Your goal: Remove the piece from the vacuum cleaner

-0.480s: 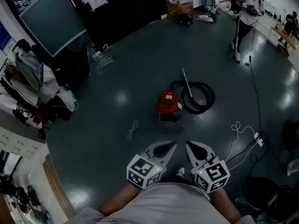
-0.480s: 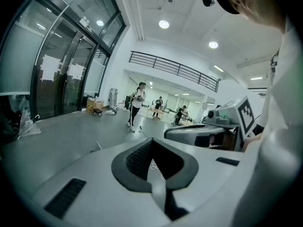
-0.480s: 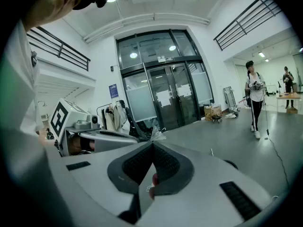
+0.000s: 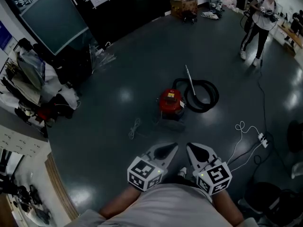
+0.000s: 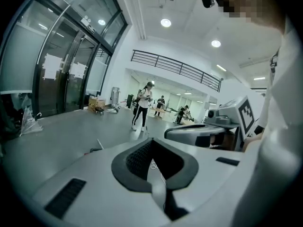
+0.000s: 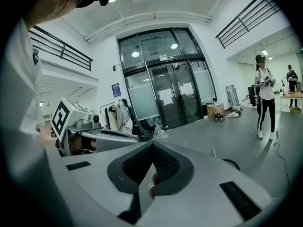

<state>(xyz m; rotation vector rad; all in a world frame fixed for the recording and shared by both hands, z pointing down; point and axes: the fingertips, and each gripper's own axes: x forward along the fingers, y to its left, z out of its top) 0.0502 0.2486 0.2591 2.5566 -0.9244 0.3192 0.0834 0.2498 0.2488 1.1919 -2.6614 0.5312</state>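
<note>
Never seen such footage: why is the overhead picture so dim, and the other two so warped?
Head view: underexposed, with pale glare patches on the glossy floor. Left gripper view: bright, but the wide lens bows the railing and blackens the corners. Right gripper view: same bowing on the glass doors.

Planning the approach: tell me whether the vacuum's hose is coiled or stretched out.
Coiled: the black hose lies in a loop beside the red vacuum cleaner, the metal wand across it.
</note>
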